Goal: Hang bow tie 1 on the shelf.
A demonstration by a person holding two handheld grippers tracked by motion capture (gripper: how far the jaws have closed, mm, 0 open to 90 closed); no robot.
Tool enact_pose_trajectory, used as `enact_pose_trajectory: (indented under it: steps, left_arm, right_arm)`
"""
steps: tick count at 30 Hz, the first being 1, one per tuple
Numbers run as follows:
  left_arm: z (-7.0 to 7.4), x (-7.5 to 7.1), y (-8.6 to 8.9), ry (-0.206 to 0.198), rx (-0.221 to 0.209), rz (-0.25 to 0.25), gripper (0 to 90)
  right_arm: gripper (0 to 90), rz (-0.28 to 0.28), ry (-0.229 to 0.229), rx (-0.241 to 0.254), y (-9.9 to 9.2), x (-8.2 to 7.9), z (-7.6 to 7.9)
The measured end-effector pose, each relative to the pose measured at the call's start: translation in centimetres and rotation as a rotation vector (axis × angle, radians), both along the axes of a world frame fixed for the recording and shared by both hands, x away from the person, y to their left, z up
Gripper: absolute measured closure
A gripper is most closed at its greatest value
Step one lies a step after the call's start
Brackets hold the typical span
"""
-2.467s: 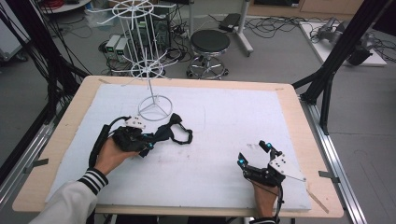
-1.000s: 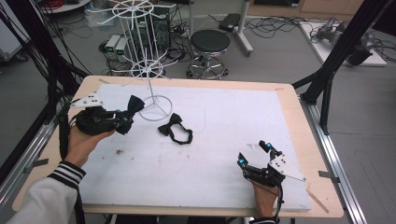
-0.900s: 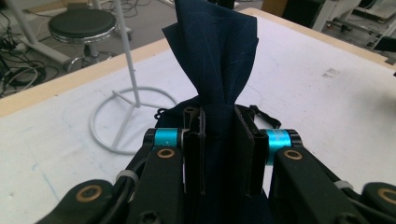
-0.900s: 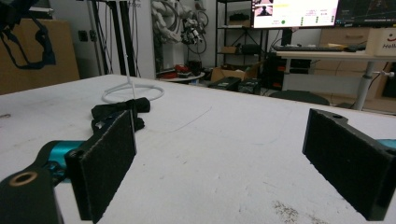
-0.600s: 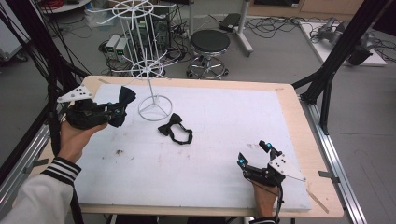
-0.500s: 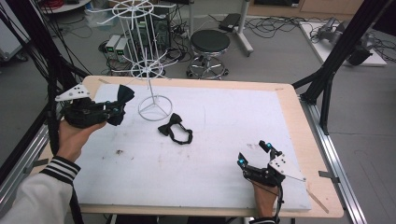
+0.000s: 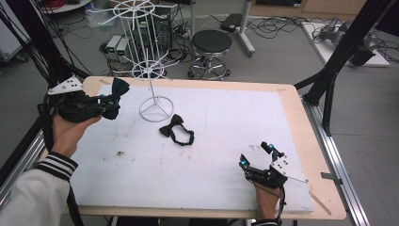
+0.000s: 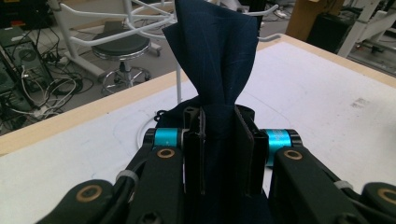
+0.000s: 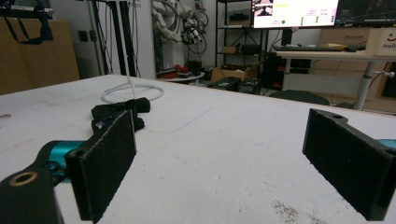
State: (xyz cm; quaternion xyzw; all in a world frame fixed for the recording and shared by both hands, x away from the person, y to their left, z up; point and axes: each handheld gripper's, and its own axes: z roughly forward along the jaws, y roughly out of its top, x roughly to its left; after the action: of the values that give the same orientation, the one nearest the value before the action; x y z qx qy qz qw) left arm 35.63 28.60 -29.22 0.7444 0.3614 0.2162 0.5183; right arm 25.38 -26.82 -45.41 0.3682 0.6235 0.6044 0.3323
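We have the dark navy fabric bow tie (image 8: 212, 56) pinched at its knot between the left tongs (image 7: 109, 101), which are clamped narrow on it, one wing standing up above the jaws in the left gripper view and the rest of the cloth bunched below. Seen from the high view, it is held off the white-covered worktop (image 7: 226, 122), just beside the white wire display rack (image 7: 149, 70), with the lower ring of hook arms close to the raised wing. We judge the step in hand to be hanging this tie on one of those arms, so the grip wants to stay firm at the knot while we bring the strap, not the wing, to a hook; the strap is not clear to us in these pictures, so we should turn the hand until the loop hangs free below the jaws before committing. We approach the arm from its open tip, a little above it, then lower so the loop settles over the wire, and only then let the jaws part. The rack is light and stands on a thin ring base (image 7: 155, 108), so any sideways push could tip it. A second black bow tie with a looped strap (image 7: 176, 132) lies flat on the worktop just in front of that base. The right tongs (image 7: 256, 155) rest spread wide and empty near the front right edge, well apart.
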Motion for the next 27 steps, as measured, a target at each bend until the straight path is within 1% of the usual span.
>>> enact_pose_trajectory:
  steps: [2,6,9,14,19,20,27]
  left_arm:
    - [0.2,0.2,0.2,-0.005,0.003,0.008,75.0]
    - [0.7,0.6,0.4,-0.015,-0.009,0.029,75.0]
    - [1.1,0.9,0.3,-0.021,-0.014,0.043,75.0]
    - [1.7,1.3,0.1,-0.03,-0.011,0.055,75.0]
    - [2.3,1.5,-0.3,-0.039,-0.005,0.054,75.0]
    - [2.3,1.6,-0.4,-0.043,-0.012,0.055,75.0]
    - [2.7,2.1,-0.8,-0.042,-0.012,0.06,75.0]
  right_arm:
    - [9.0,0.0,0.0,0.001,0.0,0.0,0.0]
    - [9.0,0.0,0.0,0.0,0.0,0.0,0.0]
    - [9.0,-0.001,-0.001,0.003,0.0,0.0,0.0]
    - [9.0,0.001,-0.002,0.001,0.0,0.0,0.0]
    - [9.0,0.001,-0.001,0.002,0.0,0.0,0.0]
    - [9.0,0.003,-0.002,0.002,0.0,0.0,0.0]
    - [9.0,0.002,0.0,0.003,0.0,0.0,0.0]
